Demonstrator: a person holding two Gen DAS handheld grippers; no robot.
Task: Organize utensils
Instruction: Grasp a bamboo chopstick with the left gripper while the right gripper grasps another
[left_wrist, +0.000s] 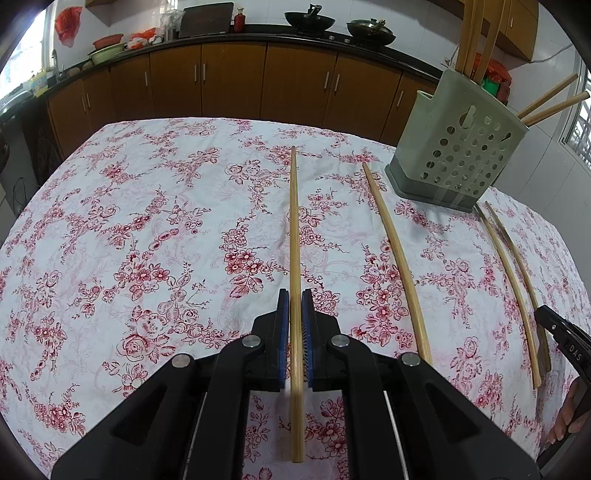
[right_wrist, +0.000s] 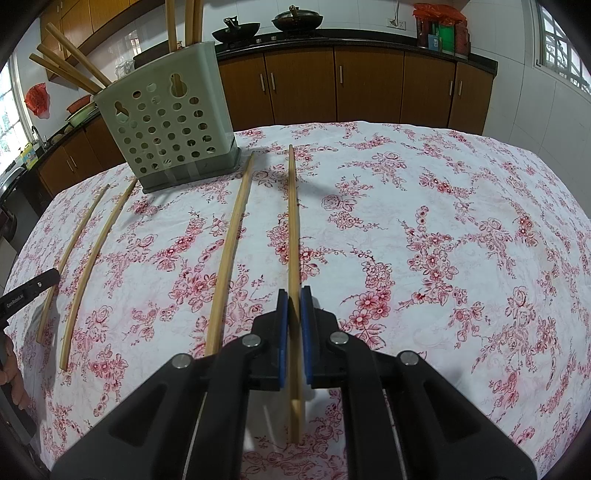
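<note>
Four chopsticks lie in a row on the flowered tablecloth (left_wrist: 147, 229), running lengthwise away from the person, and two of them sit between gripper pads. From the left wrist view, the left gripper (left_wrist: 295, 295) has its blue pads drawn in close on either side of the left-hand chopstick (left_wrist: 294, 221); the stick looks pinched, though its far end seems to rest on the cloth. Just to its right lies a second chopstick (left_wrist: 395, 254), free on the cloth, and further right a pair of chopsticks (left_wrist: 511, 280) lie close together, with the black tip of the other gripper (left_wrist: 557, 326) over their near ends.

From the right wrist view, the right gripper (right_wrist: 294, 293) likewise has its pads closed in on the rightmost chopstick (right_wrist: 292, 221), which runs straight out between them. The neighbouring chopstick (right_wrist: 231, 243) lies loose just to the left.

Behind the row stands the pale green utensil holder (left_wrist: 461, 155), perforated with round holes, upright on a darker base at the far edge of the table. Several chopsticks already stand in it, some upright, some leaning out over the rim (right_wrist: 70, 66).

Beyond the table are brown kitchen cabinets (left_wrist: 236, 77) under a dark counter, with two woks (left_wrist: 308, 20) on the stove.
</note>
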